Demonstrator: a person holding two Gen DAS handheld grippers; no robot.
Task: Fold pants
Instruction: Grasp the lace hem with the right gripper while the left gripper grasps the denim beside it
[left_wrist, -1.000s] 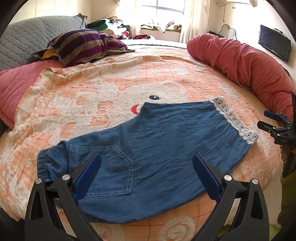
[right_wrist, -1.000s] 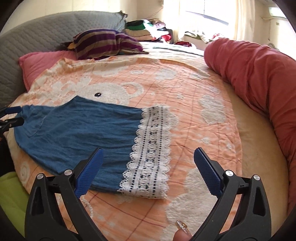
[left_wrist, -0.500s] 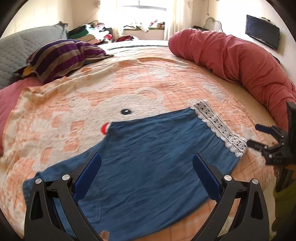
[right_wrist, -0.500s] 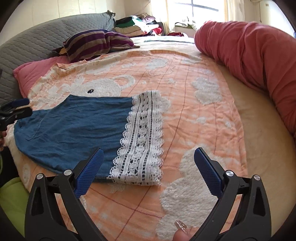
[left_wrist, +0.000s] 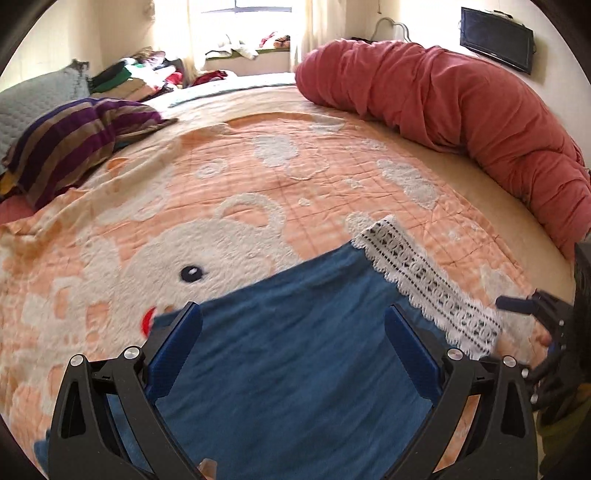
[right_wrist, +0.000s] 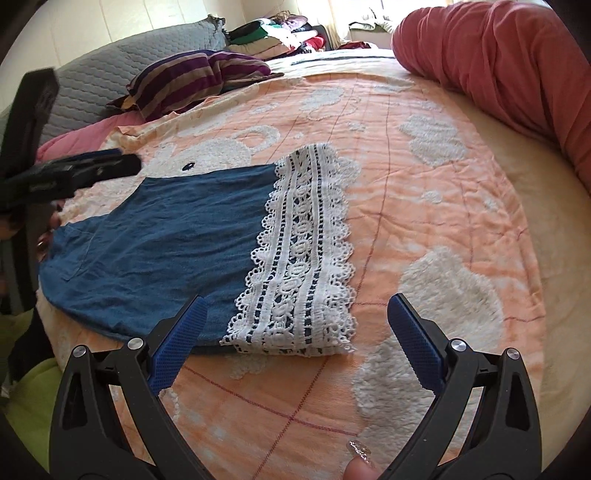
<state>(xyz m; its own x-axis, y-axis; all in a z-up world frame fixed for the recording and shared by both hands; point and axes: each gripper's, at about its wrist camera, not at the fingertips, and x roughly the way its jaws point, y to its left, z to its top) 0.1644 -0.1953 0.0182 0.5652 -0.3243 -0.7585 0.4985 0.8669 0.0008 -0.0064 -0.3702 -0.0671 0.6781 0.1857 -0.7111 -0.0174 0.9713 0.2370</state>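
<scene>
The bed (right_wrist: 509, 206) under my fingers is covered by an orange blanket (right_wrist: 388, 155) with white cloud and bear shapes. The pants (right_wrist: 177, 236) lie flat on it at nine o'clock, lace hem toward the middle. A striped pillow (right_wrist: 192, 81) sits at eleven, a red duvet roll (right_wrist: 517, 66) at two.

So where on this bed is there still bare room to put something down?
Bare blanket lies between the pants' lace hem and the red duvet roll, and beyond the pants toward the striped pillow. The near edge is crowded by pants and both tongs.
</scene>
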